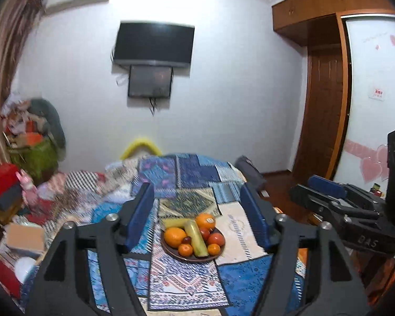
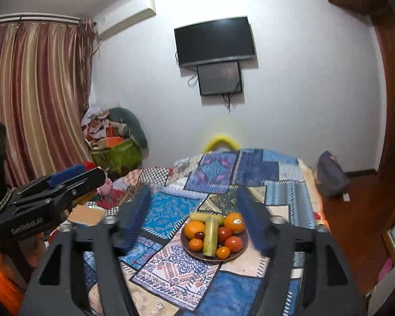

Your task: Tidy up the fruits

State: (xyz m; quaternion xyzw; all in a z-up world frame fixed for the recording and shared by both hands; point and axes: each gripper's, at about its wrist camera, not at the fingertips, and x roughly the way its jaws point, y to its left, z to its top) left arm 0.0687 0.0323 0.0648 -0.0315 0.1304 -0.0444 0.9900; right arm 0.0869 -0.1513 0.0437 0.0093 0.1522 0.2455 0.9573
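We hold the left gripper (image 1: 197,205) with its two blue-padded fingers (image 1: 141,217) spread apart and nothing between them. Our right gripper (image 2: 197,216) stands the same way: blue fingers (image 2: 135,221) parted, gap empty, pads touching nothing. Both point a little downward over the bed, well above the fruit.

Item: one plate (image 1: 171,250), round, dark brown, shallow, lying flat on the bedspread (image 1: 237,284). Seen through the gap of each gripper, near the middle of the bed.

Contents of the plate, as we count them in the right wrist view:
- two large oranges, one at the left (image 2: 194,229), one at the back right bearing a small white sticker (image 2: 234,221);
- two small mandarins at the front, one left (image 2: 196,245), one right (image 2: 222,252);
- one long pale yellow-green fruit (image 2: 210,235) lying down the middle from back to front; its kind we cannot tell;
- a second yellow fruit (image 2: 202,216) lying crosswise at the back, partly hidden;
- two red round fruits on the right side, the nearer one (image 2: 233,243) orange-red, the farther one (image 2: 223,233) darker;
- one small dark red fruit (image 2: 199,235) between the left orange and the long fruit.
The pieces lie packed, touching one another, all inside the rim.

Bedspread: patchwork, blue, white and tan panels with geometric prints.

Beyond: white wall with a dark television (image 2: 214,40) mounted on it, striped curtain (image 2: 34,92) at the left, wooden wardrobe (image 1: 326,100) at the right.
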